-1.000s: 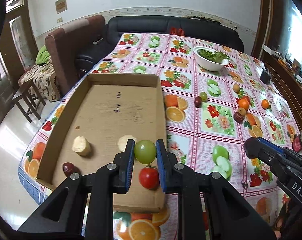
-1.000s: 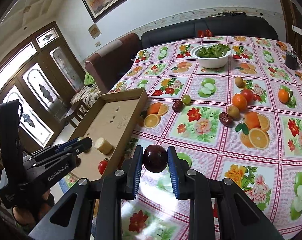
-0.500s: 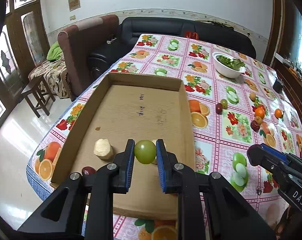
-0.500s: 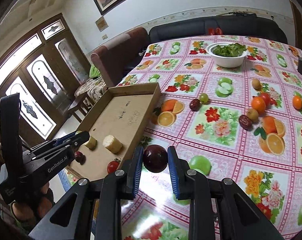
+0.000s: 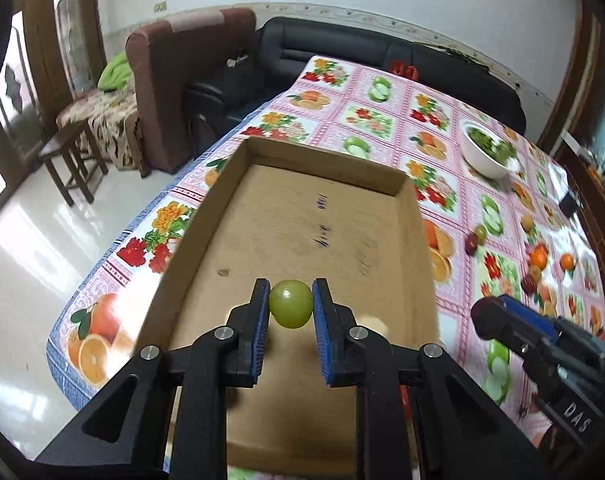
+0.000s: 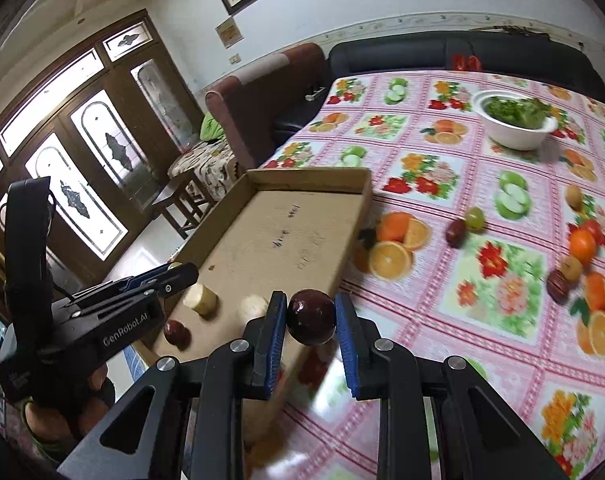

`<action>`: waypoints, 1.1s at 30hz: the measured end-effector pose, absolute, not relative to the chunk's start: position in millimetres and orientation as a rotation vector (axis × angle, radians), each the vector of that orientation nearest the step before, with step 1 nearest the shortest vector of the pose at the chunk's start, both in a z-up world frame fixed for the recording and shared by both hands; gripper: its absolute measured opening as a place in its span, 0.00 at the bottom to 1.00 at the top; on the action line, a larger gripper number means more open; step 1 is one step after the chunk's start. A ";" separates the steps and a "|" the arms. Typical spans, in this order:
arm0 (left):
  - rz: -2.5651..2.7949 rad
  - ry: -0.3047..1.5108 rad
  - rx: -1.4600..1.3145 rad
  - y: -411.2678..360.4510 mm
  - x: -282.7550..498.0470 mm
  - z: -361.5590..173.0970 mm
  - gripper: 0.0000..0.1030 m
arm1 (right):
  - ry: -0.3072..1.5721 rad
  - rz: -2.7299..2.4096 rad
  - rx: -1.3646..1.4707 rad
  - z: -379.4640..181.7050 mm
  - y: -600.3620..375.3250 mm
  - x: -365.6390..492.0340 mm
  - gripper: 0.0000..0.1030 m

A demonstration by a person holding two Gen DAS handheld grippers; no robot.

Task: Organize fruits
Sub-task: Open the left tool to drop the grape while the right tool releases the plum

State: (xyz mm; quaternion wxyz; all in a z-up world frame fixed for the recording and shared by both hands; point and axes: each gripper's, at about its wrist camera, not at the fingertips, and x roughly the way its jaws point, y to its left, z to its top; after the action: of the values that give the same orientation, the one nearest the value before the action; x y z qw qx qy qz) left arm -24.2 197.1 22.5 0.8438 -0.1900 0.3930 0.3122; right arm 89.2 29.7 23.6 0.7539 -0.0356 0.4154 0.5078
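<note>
My left gripper (image 5: pixel 291 304) is shut on a green grape-like fruit (image 5: pixel 291 309) and holds it above the near half of the cardboard tray (image 5: pixel 326 168). My right gripper (image 6: pixel 310 312) is shut on a dark red plum (image 6: pixel 311 316) over the tray's (image 6: pixel 354 216) near right wall. In the right wrist view the tray holds two pale banana pieces (image 6: pixel 200 299) and a small dark red fruit (image 6: pixel 175 331). The left gripper also shows in the right wrist view (image 6: pixel 174 276), and the right gripper in the left wrist view (image 5: pixel 486 316).
Loose fruits lie on the flowered tablecloth to the right: oranges (image 6: pixel 581 245), a green grape (image 6: pixel 474 218), dark dates (image 6: pixel 558 285). A white bowl of greens (image 6: pixel 516 120) stands at the back. A sofa and armchair (image 5: pixel 182 80) border the table's far and left edges.
Both grippers have moved left and forward over the tray, each still holding its fruit. The tomato and banana pieces have dropped out of the left wrist view beneath the fingers.
</note>
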 end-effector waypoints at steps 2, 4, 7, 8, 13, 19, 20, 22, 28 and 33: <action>0.672 0.831 -0.435 214.2 -22.1 21.7 0.18 | 0.910 1.123 -0.076 22.1 41.6 90.4 0.24; 0.687 0.838 -0.455 226.2 -19.0 19.6 0.18 | 0.917 1.139 -0.081 19.7 57.0 91.4 0.24; 0.702 0.855 -0.484 241.7 -12.2 13.6 0.18 | 0.927 1.159 -0.100 14.8 78.9 91.3 0.24; 0.709 0.863 -0.491 245.0 -9.5 10.6 0.18 | 0.932 1.164 -0.107 12.4 85.5 91.7 0.24; 0.739 0.917 -0.501 257.4 2.4 -7.1 0.18 | 0.971 1.176 -0.154 -7.1 117.3 94.0 0.24; 0.749 0.996 -0.521 263.6 10.1 -27.7 0.18 | 1.005 1.185 -0.207 -25.6 132.6 92.8 0.24; 0.748 1.005 -0.531 264.4 9.8 -29.8 0.18 | 1.013 1.187 -0.215 -28.8 134.3 92.4 0.24; 0.754 1.019 -0.549 266.8 9.4 -32.1 0.18 | 1.021 1.187 -0.228 -32.8 136.2 91.9 0.24; 0.714 1.026 -0.613 269.7 4.9 -30.4 0.29 | 1.019 1.187 -0.233 -32.0 136.5 89.2 0.29; 0.688 0.998 -0.659 268.2 -4.4 -20.0 0.37 | 0.993 1.184 -0.210 -21.0 126.0 87.9 0.36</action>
State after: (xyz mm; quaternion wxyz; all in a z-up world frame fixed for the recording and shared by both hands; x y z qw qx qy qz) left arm -4.4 268.2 -20.0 0.7713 -0.3039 0.4604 0.3174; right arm 87.9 126.0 -21.0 0.7110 -0.0948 0.4478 0.5338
